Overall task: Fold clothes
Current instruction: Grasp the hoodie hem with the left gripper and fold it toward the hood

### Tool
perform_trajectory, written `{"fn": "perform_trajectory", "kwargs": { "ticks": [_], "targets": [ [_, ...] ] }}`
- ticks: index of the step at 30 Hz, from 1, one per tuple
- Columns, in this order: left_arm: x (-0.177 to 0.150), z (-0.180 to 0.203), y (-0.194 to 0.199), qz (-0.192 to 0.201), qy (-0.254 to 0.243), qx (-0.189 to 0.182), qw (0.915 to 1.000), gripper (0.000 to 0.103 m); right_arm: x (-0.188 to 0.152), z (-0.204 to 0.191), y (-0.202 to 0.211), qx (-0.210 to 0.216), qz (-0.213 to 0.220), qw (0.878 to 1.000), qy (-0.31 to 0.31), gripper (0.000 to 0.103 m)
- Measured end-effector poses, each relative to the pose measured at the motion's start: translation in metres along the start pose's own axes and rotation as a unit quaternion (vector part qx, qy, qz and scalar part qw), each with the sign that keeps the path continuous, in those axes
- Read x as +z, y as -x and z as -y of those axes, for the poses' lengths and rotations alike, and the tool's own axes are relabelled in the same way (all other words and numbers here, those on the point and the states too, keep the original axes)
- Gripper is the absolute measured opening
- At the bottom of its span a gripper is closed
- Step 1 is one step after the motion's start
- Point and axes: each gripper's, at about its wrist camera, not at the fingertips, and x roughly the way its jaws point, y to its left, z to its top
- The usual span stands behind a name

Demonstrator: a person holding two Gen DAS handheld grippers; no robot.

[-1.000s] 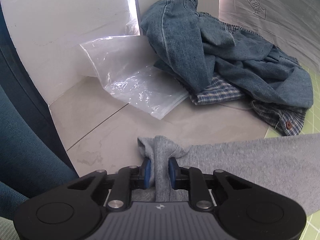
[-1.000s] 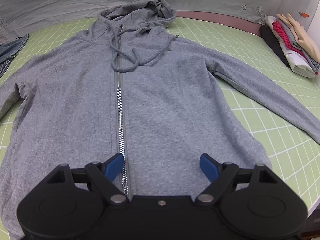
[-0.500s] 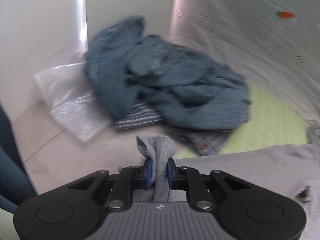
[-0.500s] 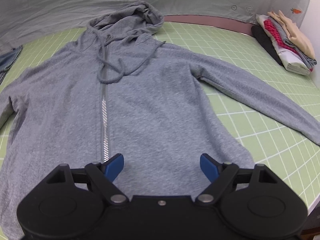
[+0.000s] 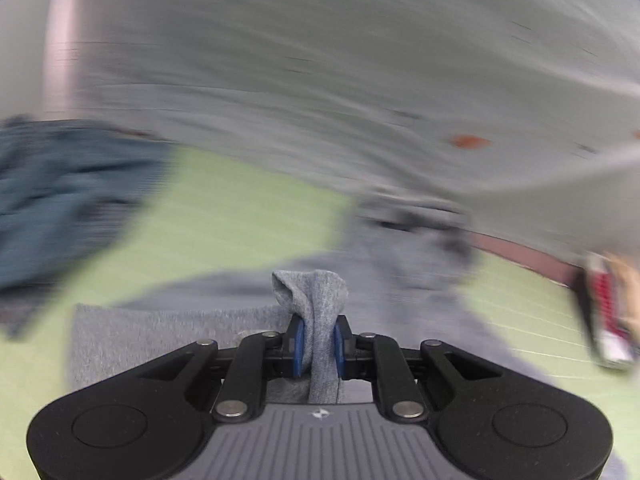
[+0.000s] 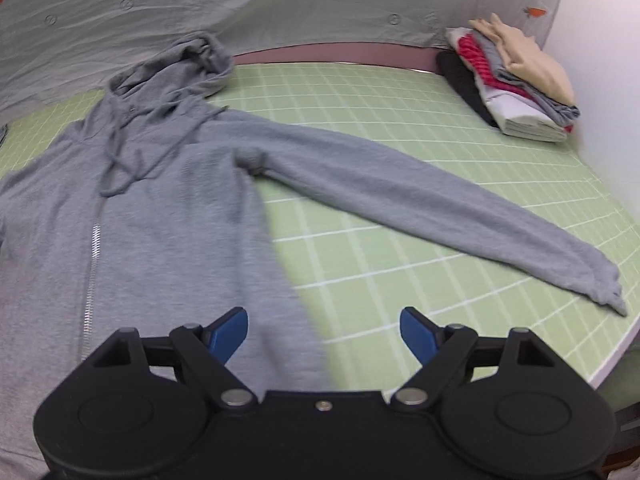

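Note:
A grey zip hoodie (image 6: 160,208) lies face up on the green grid mat (image 6: 400,264), hood toward the back. Its right sleeve (image 6: 420,204) stretches out to the right, cuff near the mat's edge. My left gripper (image 5: 317,344) is shut on the cuff of the other sleeve (image 5: 316,300) and holds it above the hoodie's body; that view is badly blurred. My right gripper (image 6: 324,336) is open and empty, hovering over the hoodie's lower right hem.
A stack of folded clothes (image 6: 512,80) sits at the back right corner of the mat. A heap of blue denim clothes (image 5: 60,200) lies at the left. A grey sheet with carrot prints (image 6: 280,0) hangs behind. The mat's edge drops off at the right.
My left gripper has swung right with the sleeve cuff, away from the denim heap and over the hoodie. My right gripper has turned right, from the zip toward the right sleeve.

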Motion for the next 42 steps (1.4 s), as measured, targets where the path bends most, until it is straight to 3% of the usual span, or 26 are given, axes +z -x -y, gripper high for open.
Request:
{"fn": "perform_trajectory", "kwargs": {
  "ticks": [2, 4, 5, 6, 9, 13, 18, 22, 26, 33, 36, 42],
  "targets": [
    [-0.004, 0.053, -0.009, -0.004, -0.038, -0.049, 0.9981, 0.023, 0.006, 0.019, -0.001, -0.009, 0.007, 1.000, -0.003, 0.084],
    [-0.013, 0.088, -0.013, -0.008, -0.078, -0.064, 0.9949, 0.052, 0.013, 0.036, -0.004, -0.019, 0.014, 1.000, -0.009, 0.084],
    [-0.018, 0.105, -0.015, -0.011, -0.097, -0.070, 0.9927, 0.078, 0.017, 0.044, -0.005, -0.022, 0.017, 1.000, -0.012, 0.084],
    [-0.025, 0.113, -0.015, -0.003, -0.116, -0.060, 0.9915, 0.090, 0.019, 0.051, -0.007, -0.023, 0.019, 0.999, -0.016, 0.084],
    [-0.042, 0.119, -0.016, 0.003, -0.166, 0.006, 0.9861, 0.094, 0.024, 0.062, -0.015, -0.016, 0.019, 0.999, -0.023, 0.084],
    [-0.058, 0.089, -0.029, -0.049, -0.176, 0.116, 0.9763, 0.094, 0.032, 0.058, -0.029, 0.009, 0.011, 1.000, -0.028, 0.084],
    [-0.077, 0.012, -0.043, -0.143, -0.105, 0.204, 0.9628, 0.095, 0.048, 0.025, -0.046, 0.065, 0.021, 0.998, -0.006, 0.084],
    [-0.087, -0.046, -0.045, -0.175, -0.047, 0.252, 0.9506, 0.095, 0.066, -0.007, -0.063, 0.112, 0.021, 0.993, 0.023, 0.084],
    [-0.089, -0.075, -0.043, -0.172, -0.032, 0.264, 0.9484, 0.103, 0.084, -0.032, -0.078, 0.128, 0.034, 0.989, 0.066, 0.089],
    [-0.092, -0.083, -0.044, -0.156, -0.003, 0.267, 0.9510, 0.103, 0.098, -0.046, -0.108, 0.130, 0.005, 0.987, 0.091, 0.086],
    [-0.089, -0.083, -0.048, -0.159, -0.001, 0.269, 0.9500, 0.103, 0.098, -0.043, -0.110, 0.138, 0.000, 0.987, 0.086, 0.080],
    [-0.085, -0.084, -0.054, -0.168, -0.012, 0.262, 0.9502, 0.103, 0.105, -0.044, -0.101, 0.156, 0.011, 0.982, 0.102, 0.042]
  ]
}}
